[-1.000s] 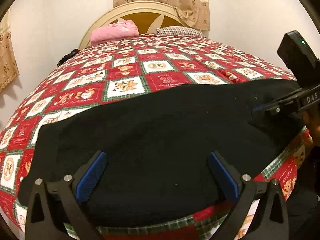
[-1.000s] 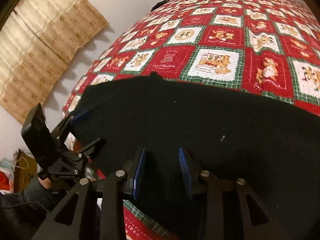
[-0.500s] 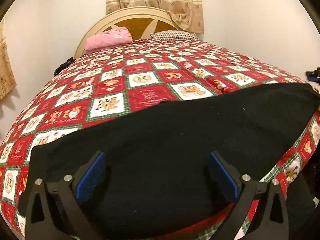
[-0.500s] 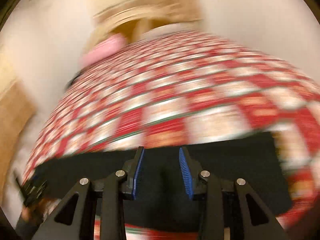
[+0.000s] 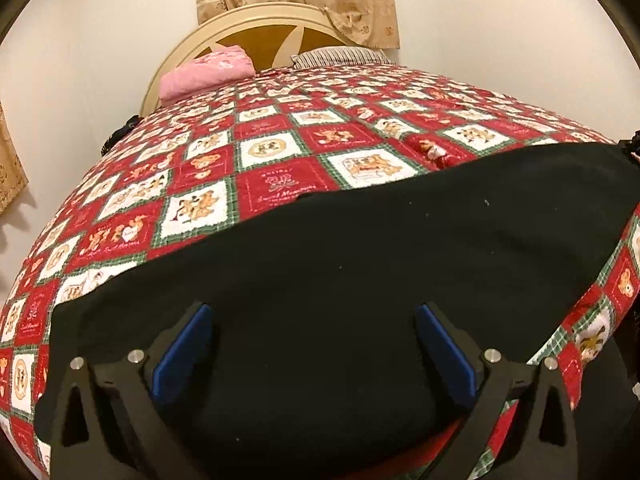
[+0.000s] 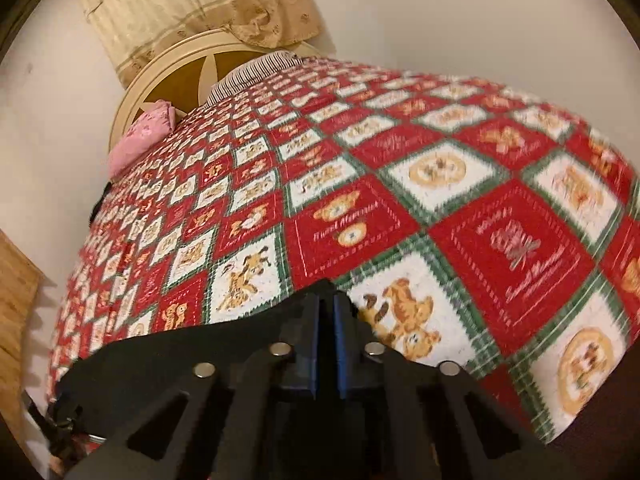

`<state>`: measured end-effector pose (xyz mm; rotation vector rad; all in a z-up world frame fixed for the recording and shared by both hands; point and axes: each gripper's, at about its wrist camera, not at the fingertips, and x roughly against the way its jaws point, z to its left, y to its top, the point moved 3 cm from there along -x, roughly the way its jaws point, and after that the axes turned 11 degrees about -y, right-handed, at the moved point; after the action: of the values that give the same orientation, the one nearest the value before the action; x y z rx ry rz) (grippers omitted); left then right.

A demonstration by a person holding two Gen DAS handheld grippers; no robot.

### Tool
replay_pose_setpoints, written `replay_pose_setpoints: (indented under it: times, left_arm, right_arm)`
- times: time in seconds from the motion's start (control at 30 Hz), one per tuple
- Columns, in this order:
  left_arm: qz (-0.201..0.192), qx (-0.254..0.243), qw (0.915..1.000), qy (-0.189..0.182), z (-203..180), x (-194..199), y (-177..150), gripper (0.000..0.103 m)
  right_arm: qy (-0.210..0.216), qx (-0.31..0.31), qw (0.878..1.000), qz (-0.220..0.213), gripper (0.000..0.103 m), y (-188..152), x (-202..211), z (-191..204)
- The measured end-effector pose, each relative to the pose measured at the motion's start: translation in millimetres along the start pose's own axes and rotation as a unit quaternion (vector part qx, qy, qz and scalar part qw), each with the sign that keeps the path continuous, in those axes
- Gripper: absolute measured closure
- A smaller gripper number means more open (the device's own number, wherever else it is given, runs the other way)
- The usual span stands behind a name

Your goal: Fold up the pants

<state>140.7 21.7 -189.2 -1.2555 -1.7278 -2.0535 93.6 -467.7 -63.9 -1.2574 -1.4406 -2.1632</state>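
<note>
Black pants (image 5: 360, 264) lie flat across the near edge of the bed's red patchwork quilt (image 5: 272, 152). My left gripper (image 5: 312, 344) hovers over them, jaws spread wide. My right gripper (image 6: 327, 328) has jaws pressed together, pinching the pants' far edge. Pink pillow (image 5: 204, 74) far left by the headboard (image 5: 256, 20).

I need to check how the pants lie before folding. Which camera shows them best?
The left wrist view: the black pants spread flat across the quilt, nearly whole. The right wrist view shows only a blurred corner at the nearly closed right gripper.
</note>
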Motion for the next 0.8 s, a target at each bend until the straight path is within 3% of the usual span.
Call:
replay_pose_setpoints:
  times: [0.17, 0.33, 0.37, 0.43, 0.5, 0.67, 0.8]
  left_arm:
    - [-0.001, 0.003, 1.0000, -0.001, 0.7, -1.2, -0.8, 0.000]
    - [0.001, 0.004, 1.0000, -0.006, 2.5, -1.5, -1.4, 0.000]
    - [0.001, 0.006, 1.0000, -0.008, 3.2, -1.3, -1.7, 0.000]
    - [0.000, 0.007, 0.9999, -0.009, 2.5, -1.4, -2.2, 0.000]
    - [-0.001, 0.007, 0.9999, -0.010, 1.8, -1.9, -2.0, 0.000]
    - [-0.004, 0.008, 0.9999, -0.008, 0.4, -2.3, -1.5, 0.000]
    - [-0.007, 0.010, 0.9999, -0.005, 0.0, -0.6, -2.7, 0.000]
  right_arm:
    - [-0.012, 0.006, 0.999, -0.035, 0.101, 10.1, 5.3, -3.3]
    - [-0.024, 0.016, 1.000, 0.012, 0.097, 2.2, -25.3, -9.7]
    - [-0.027, 0.012, 1.000, 0.004, 0.091, 1.2, -23.5, -12.3]
    - [-0.037, -0.014, 0.999, -0.004, 0.050, -0.5, -15.4, -23.9]
    - [-0.011, -0.045, 0.999, -0.005, 0.049, -3.8, -4.0, -36.2]
    - [0.011, -0.037, 0.999, 0.010, 0.049, -26.1, 16.5, -36.2]
    - [0.001, -0.033, 0.999, 0.028, 0.049, -46.9, 14.9, -32.2]
